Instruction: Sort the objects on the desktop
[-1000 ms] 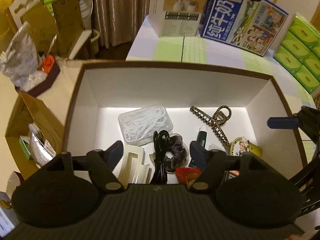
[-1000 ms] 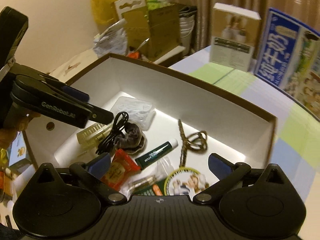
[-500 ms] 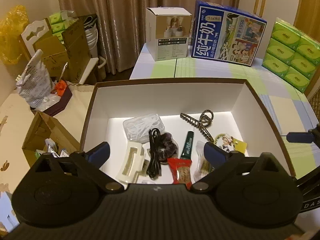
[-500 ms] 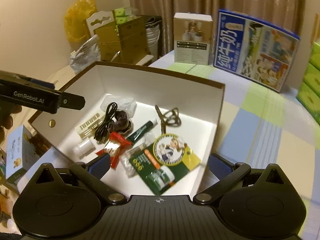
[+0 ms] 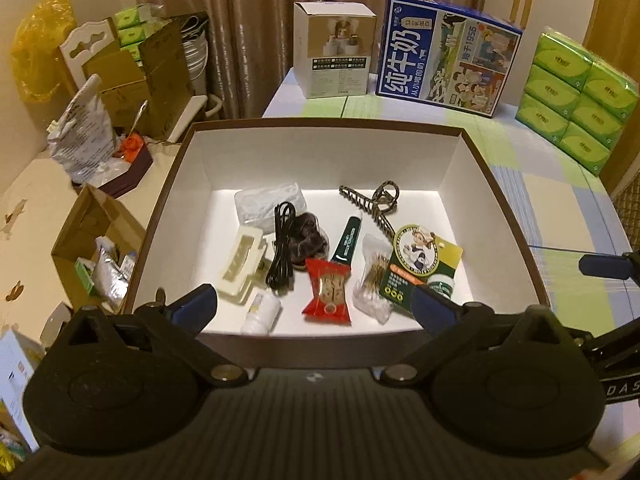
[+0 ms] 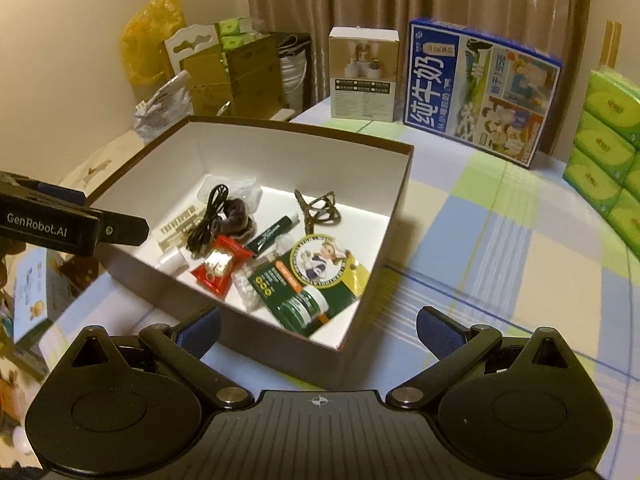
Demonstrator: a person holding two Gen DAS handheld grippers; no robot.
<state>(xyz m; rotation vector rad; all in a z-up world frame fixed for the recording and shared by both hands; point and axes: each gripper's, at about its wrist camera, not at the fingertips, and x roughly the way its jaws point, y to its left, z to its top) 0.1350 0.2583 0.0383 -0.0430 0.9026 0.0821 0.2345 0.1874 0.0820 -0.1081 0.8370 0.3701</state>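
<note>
Checked tablecloth [image 6: 500, 240] looks bare; the sorted items sit in the brown-rimmed box [image 5: 320, 123] at frame centre, so sorting seems finished. Left gripper [image 5: 316, 308] and right gripper [image 6: 318, 326] gape wide, empty.

I have both grippers pulled back from over the box [image 5: 328, 344]: the left gripper [image 5: 314, 304], jaws spread wider, and right gripper [image 6: 318, 330] sit before its near wall.
</note>
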